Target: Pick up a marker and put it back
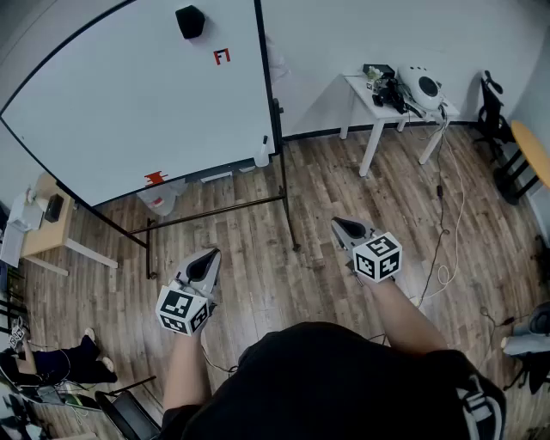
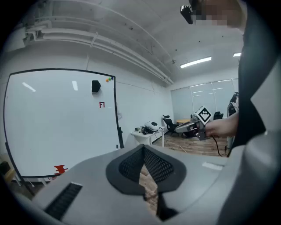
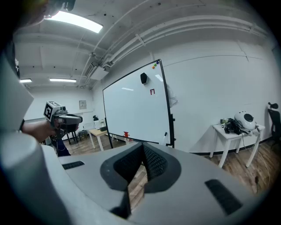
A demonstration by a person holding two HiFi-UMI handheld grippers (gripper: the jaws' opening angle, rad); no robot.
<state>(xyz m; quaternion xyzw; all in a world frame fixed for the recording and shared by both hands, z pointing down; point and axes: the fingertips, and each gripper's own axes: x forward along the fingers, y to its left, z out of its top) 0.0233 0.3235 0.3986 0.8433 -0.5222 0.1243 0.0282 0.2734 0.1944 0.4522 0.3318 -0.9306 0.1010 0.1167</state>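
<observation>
1. Wooden table (image 1: 45, 234), far left, on the plank floor (image 1: 258, 228); a small dark item lies on it, too small to identify.
2. Whiteboard (image 1: 129, 103) on a black wheeled stand, left of centre. It is blank apart from the entries below.
 - Eraser (image 1: 190, 21), black, stuck near the top edge.
 - Red mark (image 1: 222, 57), just right of and below the eraser.
 - Red item (image 1: 155, 178) on the lower rail, towards its left end. It may be the marker, but it is too small to tell. Both grippers are well apart from it.
 - White bottle (image 1: 262, 153), upright at the right end of the rail, beside the stand's post.
3. Left gripper (image 1: 206, 256), held over the floor in front of the stand and pointing towards the board. Its fingers are together at the tips with nothing between them; only floor shows through the gap lower down.
4. Right gripper (image 1: 341, 225), held over the floor right of the stand's foot and level with the left one. Its fingers are also together and carry nothing.
5. White table (image 1: 355, 83) against the back wall, right of the board. It carries a white rounded device (image 1: 421, 83) and some dark clutter.
6. Cable (image 1: 445, 258), trailing from that table down across the floor.
7. Black chair (image 1: 492, 107), near the right edge.
8. Round table (image 1: 533, 150), wooden, cut off by the right edge.
</observation>
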